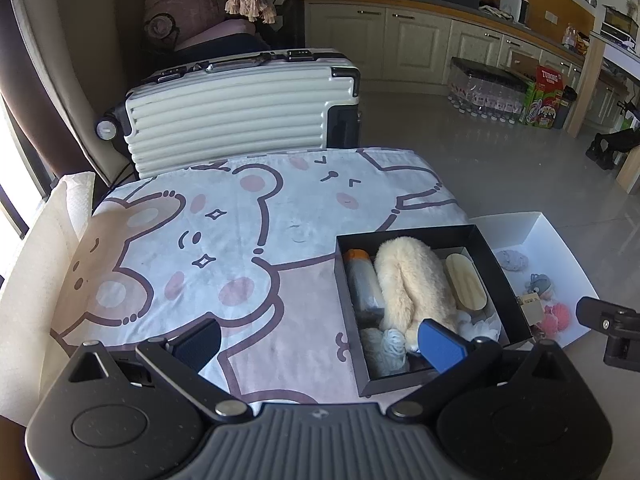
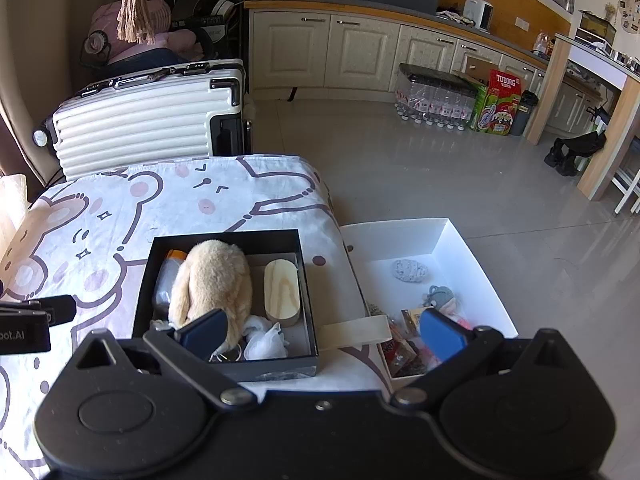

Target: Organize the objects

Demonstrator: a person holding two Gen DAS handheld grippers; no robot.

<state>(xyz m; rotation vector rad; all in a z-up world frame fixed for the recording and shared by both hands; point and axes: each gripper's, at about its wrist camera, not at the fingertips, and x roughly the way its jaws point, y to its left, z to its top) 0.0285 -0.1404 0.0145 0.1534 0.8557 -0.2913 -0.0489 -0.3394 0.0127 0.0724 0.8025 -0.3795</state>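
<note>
Both jaws stood wide, held nothing. Soft, light plush toy [image 2: 212, 280] in black box [image 2: 224, 236]; best pinched mid-body.

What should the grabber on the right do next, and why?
Probably reach forward and down into the white box for the grey stone-like lump. The right gripper is open and empty, the black box already holds several things, and small items still lie loose in the white one.

Packed black box [image 1: 516, 304] on bear-print cloth [image 1: 224, 248]
</note>
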